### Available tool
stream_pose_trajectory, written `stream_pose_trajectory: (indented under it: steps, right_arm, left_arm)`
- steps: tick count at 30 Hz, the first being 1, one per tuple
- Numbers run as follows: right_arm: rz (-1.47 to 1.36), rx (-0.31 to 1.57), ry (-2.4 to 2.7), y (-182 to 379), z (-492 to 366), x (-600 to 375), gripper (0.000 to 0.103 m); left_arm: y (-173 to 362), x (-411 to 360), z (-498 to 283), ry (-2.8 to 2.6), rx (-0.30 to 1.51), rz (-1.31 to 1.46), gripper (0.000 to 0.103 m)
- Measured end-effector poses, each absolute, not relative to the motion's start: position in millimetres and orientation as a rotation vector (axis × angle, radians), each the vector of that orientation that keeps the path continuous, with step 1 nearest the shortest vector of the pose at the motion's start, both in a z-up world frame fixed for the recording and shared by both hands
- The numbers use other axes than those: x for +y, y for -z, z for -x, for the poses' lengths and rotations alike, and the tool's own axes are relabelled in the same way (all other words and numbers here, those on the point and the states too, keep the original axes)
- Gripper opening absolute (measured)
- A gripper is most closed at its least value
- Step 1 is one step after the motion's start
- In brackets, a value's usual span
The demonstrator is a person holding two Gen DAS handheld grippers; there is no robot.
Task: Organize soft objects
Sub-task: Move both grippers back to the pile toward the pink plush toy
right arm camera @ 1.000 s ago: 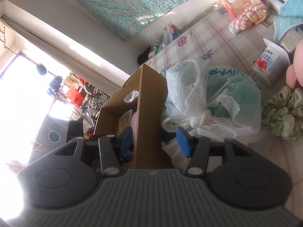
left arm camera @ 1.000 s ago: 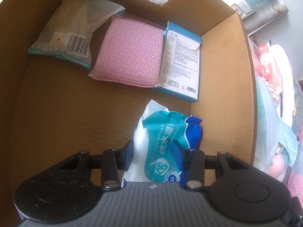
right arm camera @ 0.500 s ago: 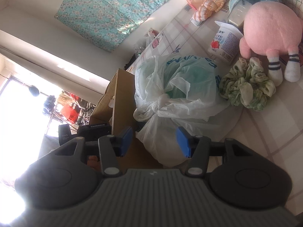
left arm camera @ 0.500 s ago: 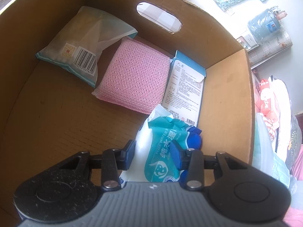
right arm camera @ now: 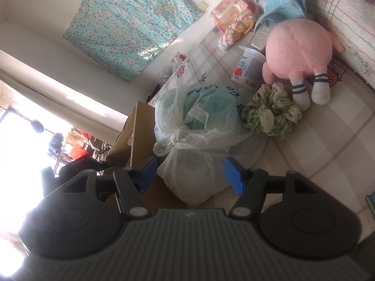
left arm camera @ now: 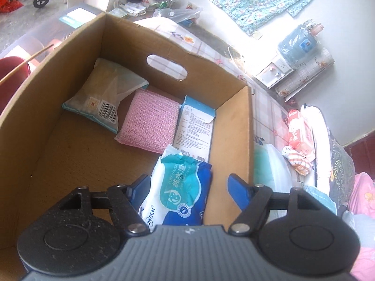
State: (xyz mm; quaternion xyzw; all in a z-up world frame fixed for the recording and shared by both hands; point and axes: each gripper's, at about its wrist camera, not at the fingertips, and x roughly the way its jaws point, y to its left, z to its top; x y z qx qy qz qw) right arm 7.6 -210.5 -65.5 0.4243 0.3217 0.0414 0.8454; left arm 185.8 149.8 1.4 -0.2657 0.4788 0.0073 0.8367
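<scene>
Cardboard box (left arm camera: 234,126) holds the wet-wipes pack (left arm camera: 180,187) at lower centre, released by the just-widened left gripper (left arm camera: 187,188); right gripper (right arm camera: 189,175), also widening, grasps nothing.

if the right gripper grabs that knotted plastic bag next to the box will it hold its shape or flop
The knotted plastic bag will likely flop: its thin film is crumpled. It looks light for its size, probably slippery, so gripping the knot seems safest.

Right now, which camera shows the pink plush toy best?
The right wrist view: the pink plush toy shows whole, striped socks included, beside the green scrunchie. The left wrist view shows only pink bits at its right edge, too unclear to identify.
</scene>
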Motion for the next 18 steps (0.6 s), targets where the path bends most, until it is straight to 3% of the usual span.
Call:
stream_pose_trajectory:
  steps: [8,18]
  right_arm:
    - [-0.889,0.608,-0.071,58,31,-228,0.067]
    - [-0.862,0.562,-0.036,50,70,-259,0.069]
  left_arm:
    - [-47,88,-107,0.137,0.813,0.35,0.084]
    - [-42,-25,-63,0.299,0.683,0.086,0.086]
